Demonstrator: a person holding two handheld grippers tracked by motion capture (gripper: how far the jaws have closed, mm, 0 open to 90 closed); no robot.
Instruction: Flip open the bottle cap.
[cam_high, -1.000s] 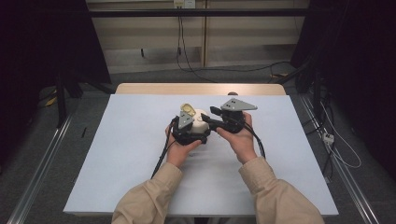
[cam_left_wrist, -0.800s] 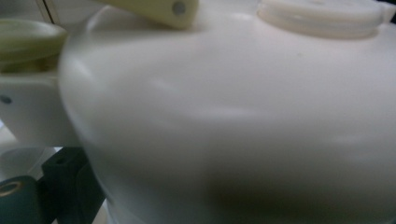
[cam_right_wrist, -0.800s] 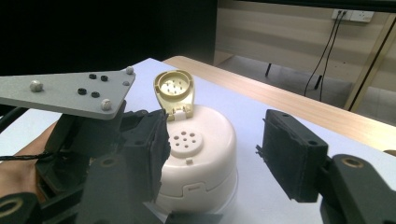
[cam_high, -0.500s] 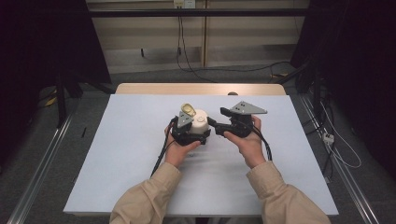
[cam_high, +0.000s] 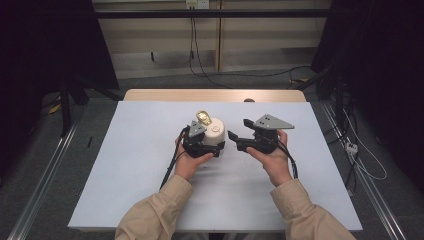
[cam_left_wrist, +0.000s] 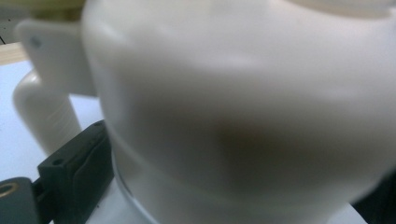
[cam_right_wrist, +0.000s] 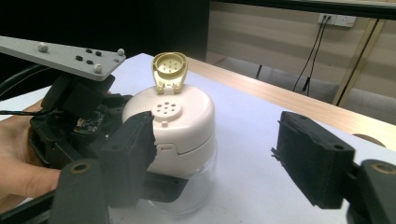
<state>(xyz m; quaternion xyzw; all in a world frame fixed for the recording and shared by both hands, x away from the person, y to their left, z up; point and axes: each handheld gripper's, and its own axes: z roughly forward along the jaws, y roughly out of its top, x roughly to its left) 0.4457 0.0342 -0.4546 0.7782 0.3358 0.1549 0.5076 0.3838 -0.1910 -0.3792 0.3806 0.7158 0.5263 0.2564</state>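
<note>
A white shaker jar (cam_high: 216, 133) with a clear glass base stands mid-table, its yellow flip cap (cam_high: 203, 118) hinged up over a holed top. My left gripper (cam_high: 212, 145) is shut on the jar's body; in the left gripper view the jar (cam_left_wrist: 233, 116) looms blurred against the black pad (cam_left_wrist: 77, 158). My right gripper (cam_high: 239, 129) stands just right of the jar, apart from it; its jaws have just been opening and nothing is between them. In the right gripper view the jar (cam_right_wrist: 180, 126) and cap (cam_right_wrist: 169, 69) lie ahead of my right gripper (cam_right_wrist: 217, 144).
The pale sheet (cam_high: 150, 175) covers the table, with a wooden strip (cam_high: 215, 95) along the far edge. Cables trail from both grippers toward the person's sleeves. Dark floor, rails and cables surround the table.
The right gripper has drawn away to the right from the jar's top, and its jaws have spread wider. The left hand and the jar have stayed put.
</note>
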